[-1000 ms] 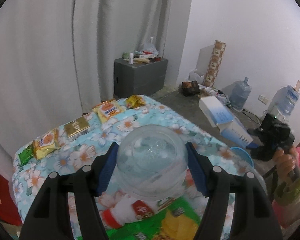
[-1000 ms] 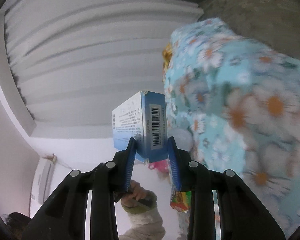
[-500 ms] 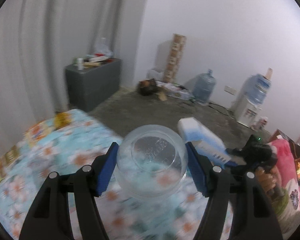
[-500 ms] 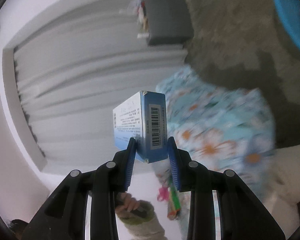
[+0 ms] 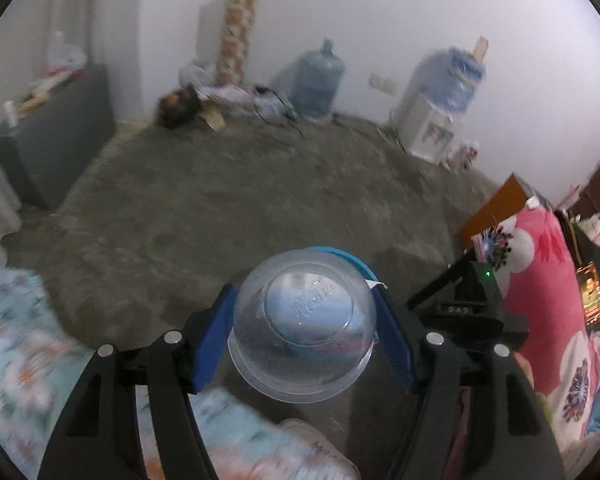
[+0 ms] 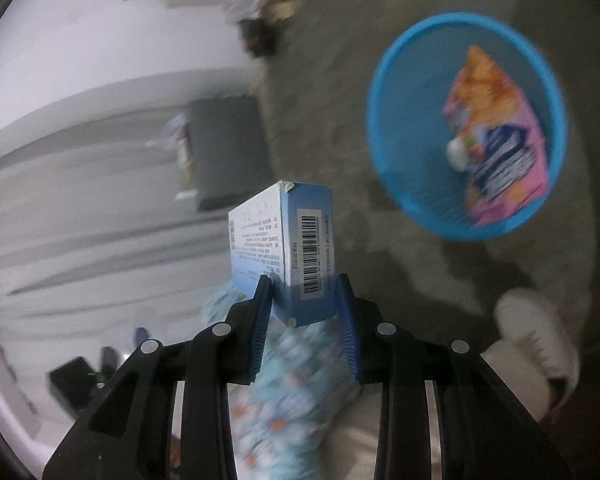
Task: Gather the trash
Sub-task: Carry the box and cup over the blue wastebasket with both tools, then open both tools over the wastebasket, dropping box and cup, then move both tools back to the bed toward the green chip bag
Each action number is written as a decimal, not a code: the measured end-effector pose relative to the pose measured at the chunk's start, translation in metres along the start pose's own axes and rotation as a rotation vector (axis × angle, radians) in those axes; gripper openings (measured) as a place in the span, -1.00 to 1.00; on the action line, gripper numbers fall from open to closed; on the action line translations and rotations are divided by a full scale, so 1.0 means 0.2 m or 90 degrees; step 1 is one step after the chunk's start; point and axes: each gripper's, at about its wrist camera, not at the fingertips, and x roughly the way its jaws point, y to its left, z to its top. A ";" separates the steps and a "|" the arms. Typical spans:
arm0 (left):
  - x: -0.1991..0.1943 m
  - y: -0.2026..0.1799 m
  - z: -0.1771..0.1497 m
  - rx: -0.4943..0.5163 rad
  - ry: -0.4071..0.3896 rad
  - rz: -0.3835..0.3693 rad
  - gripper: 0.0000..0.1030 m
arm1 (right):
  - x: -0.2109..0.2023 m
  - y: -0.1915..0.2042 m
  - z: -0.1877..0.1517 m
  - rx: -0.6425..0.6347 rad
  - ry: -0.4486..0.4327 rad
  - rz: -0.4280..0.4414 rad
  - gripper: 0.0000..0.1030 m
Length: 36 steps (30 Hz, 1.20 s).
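Left jaws pinching clear cup [image 5: 302, 322], right jaws pinching blue box [image 6: 290, 248], blue basket [image 6: 396, 168] rim beyond.

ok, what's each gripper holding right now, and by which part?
Left gripper: clear plastic cup, clamped across its side walls, base facing away. Right gripper: blue box, pinched across its near end on the two broad faces.

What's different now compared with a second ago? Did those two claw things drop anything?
Nothing was dropped. Both views have swung away from the flowered table toward the floor: the blue basket, not seen a second ago, now shows in both, with a wrapper already inside. Unchanged: the left gripper still clamps the clear plastic cup, and the right gripper still clamps the blue box.
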 end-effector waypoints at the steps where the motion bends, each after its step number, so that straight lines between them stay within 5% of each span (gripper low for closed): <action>1: 0.09 -0.03 0.03 0.007 0.013 -0.005 0.29 | 0.02 -0.04 0.04 0.014 -0.008 0.000 -0.43; 5: 0.43 -0.12 0.11 0.040 0.059 -0.018 0.42 | 0.09 -0.15 0.15 0.061 -0.055 -0.014 -0.26; 6: 0.51 -0.13 0.12 0.046 0.075 -0.017 0.55 | 0.07 -0.20 0.19 0.066 -0.067 -0.023 0.11; 7: 0.59 -0.15 0.12 0.048 0.087 -0.009 0.66 | 0.06 -0.25 0.24 0.079 -0.081 -0.031 0.21; 11: 0.76 -0.14 0.08 0.024 0.121 0.004 0.66 | 0.07 -0.44 0.30 0.141 -0.106 -0.081 0.21; 17: 0.72 -0.15 0.06 0.017 0.118 -0.001 0.66 | -0.01 -0.42 0.24 0.085 -0.120 -0.104 0.24; 29: 0.05 -0.09 0.00 -0.003 0.012 0.002 0.66 | -0.08 -0.02 0.04 -0.123 -0.145 -0.175 0.41; 36: -0.59 0.08 -0.17 -0.081 -0.131 0.048 0.68 | -0.15 0.43 -0.26 -0.336 -0.200 -0.230 0.60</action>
